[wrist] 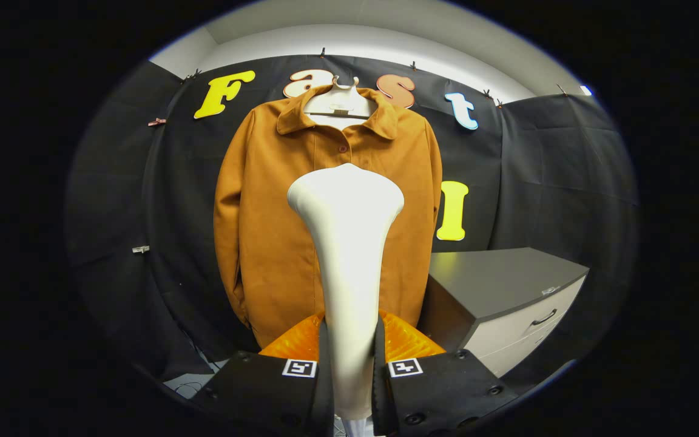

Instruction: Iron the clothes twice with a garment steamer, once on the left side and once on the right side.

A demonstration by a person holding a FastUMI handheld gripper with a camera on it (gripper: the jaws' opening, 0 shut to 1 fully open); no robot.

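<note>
— Steamer (347,243): where is it?
— Pinched at its white handle between both fingers of the hand-held gripper (348,370), head upright just ahead.
— And the clothes?
— Beyond the head a brown shirt (264,230) hangs on a white hanger (341,100) against the black wall; a grey drawer cabinet (507,297) stands to its right.
</note>
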